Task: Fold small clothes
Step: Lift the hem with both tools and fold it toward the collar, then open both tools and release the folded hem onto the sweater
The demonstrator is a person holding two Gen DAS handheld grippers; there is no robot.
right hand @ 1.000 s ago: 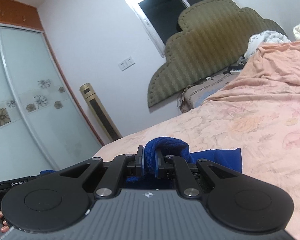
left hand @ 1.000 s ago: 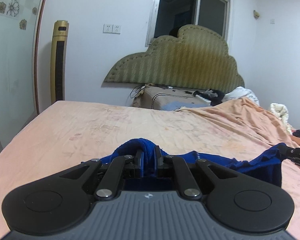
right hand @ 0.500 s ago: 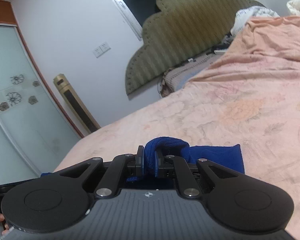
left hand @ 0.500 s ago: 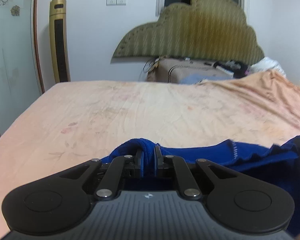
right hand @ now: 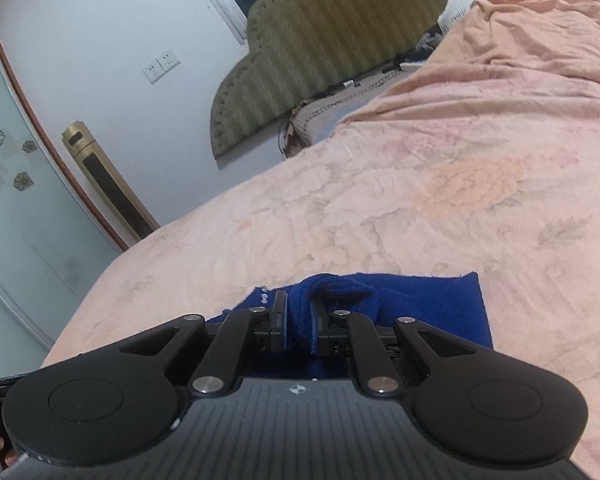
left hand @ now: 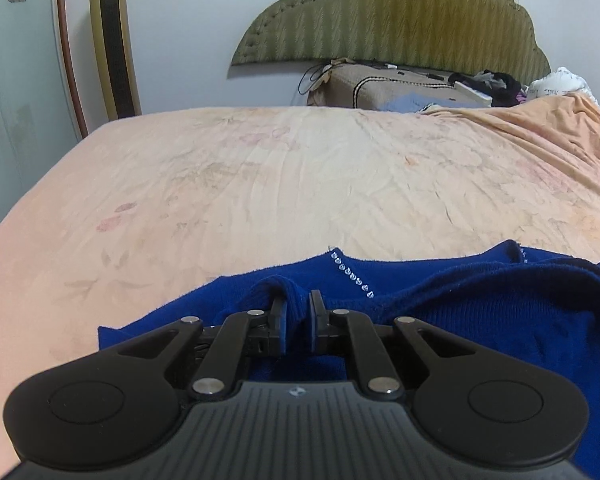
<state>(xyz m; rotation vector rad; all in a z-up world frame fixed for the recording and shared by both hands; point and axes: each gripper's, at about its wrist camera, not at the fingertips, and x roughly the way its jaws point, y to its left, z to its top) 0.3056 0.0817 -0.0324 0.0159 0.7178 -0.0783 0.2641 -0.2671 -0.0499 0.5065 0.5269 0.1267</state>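
Note:
A small blue knit garment [left hand: 480, 304] with a row of rhinestones [left hand: 352, 274] lies on the pink bedsheet [left hand: 284, 184]. My left gripper [left hand: 297, 312] is shut on a pinched fold of its edge, low over the bed. In the right wrist view the same garment [right hand: 432, 300] spreads to the right, and my right gripper [right hand: 298, 316] is shut on another bunched fold. The rest of the cloth is hidden under both gripper bodies.
An olive padded headboard [left hand: 396, 16] leans on the far wall beside a gold tower fan [left hand: 114, 40]. A cluttered low stand [left hand: 396, 88] sits at the bed's far edge. A rumpled peach blanket [right hand: 540, 48] covers the right side. A glass wardrobe door [right hand: 16, 208] stands left.
Both grippers have tipped down and lowered toward the bed, still holding the garment. More of the blue cloth now lies spread on the sheet, with the rhinestone row showing.

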